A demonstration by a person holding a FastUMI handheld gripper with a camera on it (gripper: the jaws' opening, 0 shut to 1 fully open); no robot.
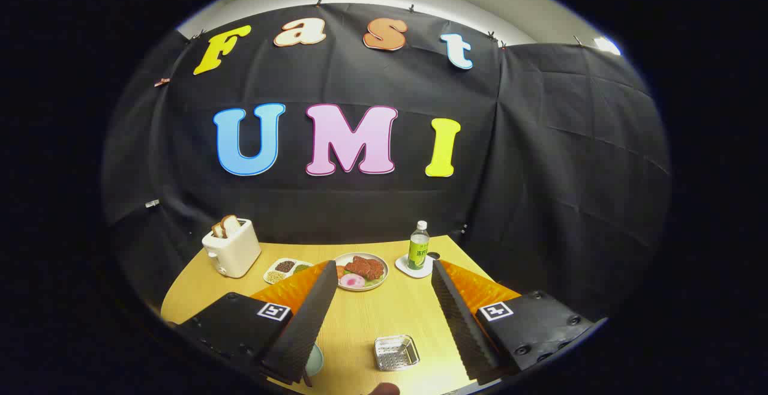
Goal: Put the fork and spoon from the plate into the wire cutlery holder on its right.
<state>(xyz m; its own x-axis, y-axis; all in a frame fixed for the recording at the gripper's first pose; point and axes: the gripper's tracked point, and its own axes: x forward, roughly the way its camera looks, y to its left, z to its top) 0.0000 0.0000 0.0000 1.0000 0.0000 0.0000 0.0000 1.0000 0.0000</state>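
Note:
My gripper (pixel 384 265) is held high over the yellow table (pixel 366 317), open wide with nothing between its fingers. The wire cutlery holder (pixel 396 352), a small square metal basket, sits on the near part of the table, below and between the fingers, closer to the right one. To its left, a pale blue-green plate (pixel 314 360) peeks out from behind the left finger (pixel 306 323), which hides most of it and whatever lies on it.
At the table's far side stand a cream toaster (pixel 231 248) with bread slices, a divided dish of grains (pixel 287 269), a plate of food (pixel 361 271) and a green bottle (pixel 419 246) on a white coaster. The table's edge runs close behind them.

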